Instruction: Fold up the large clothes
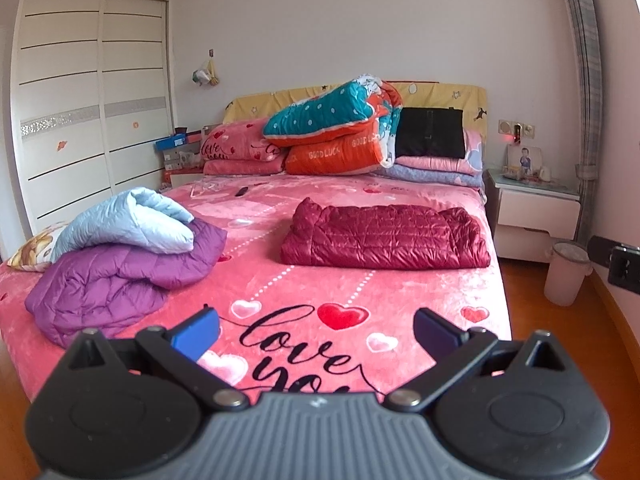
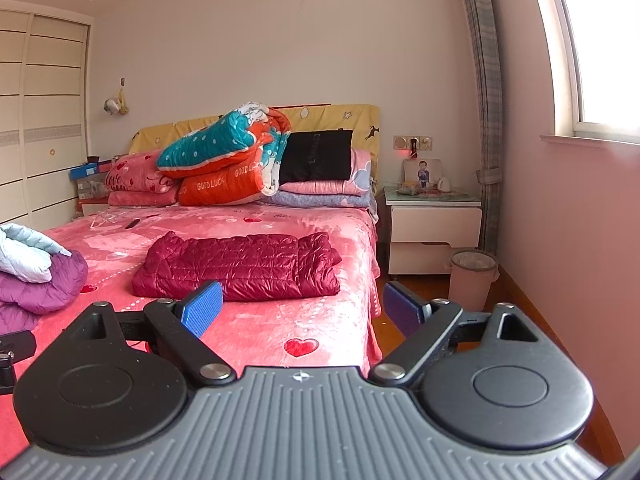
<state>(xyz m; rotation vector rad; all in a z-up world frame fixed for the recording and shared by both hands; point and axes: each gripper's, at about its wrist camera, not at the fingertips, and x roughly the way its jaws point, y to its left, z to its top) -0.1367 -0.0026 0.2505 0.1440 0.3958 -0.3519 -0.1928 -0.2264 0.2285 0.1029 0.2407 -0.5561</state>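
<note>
Clothes for folding sit in two places on the bed point(image 1: 400, 292). At the left edge, a light blue jacket point(image 1: 132, 220) lies crumpled on top of a purple jacket point(image 1: 120, 276); in the middle, a red jacket point(image 1: 384, 236) lies flat and looks already folded.

Your left tongs point(image 1: 316, 330) are spread wide and hold nothing, above the near end of the bed, well apart from every garment. Your right tongs point(image 2: 302, 304) are likewise spread and empty, over the bed's near right corner.

Going left to right, here is what could go wrong:

- The blue and purple jackets overlap. Pinch low into that pile and you will likely catch both layers and drag them together.
- The quilted shells look slick and puffy, so a shallow pinch may slip off. Bite on a hem or seam.
- The pile sits close to the bed's left edge; a pull that way could tip it to the floor.
- Sweeping right across the bed could snag the red jacket and undo its fold.
- The right tongs hang near the bed's right edge, so watch the bin point(image 2: 472, 278) below.
</note>
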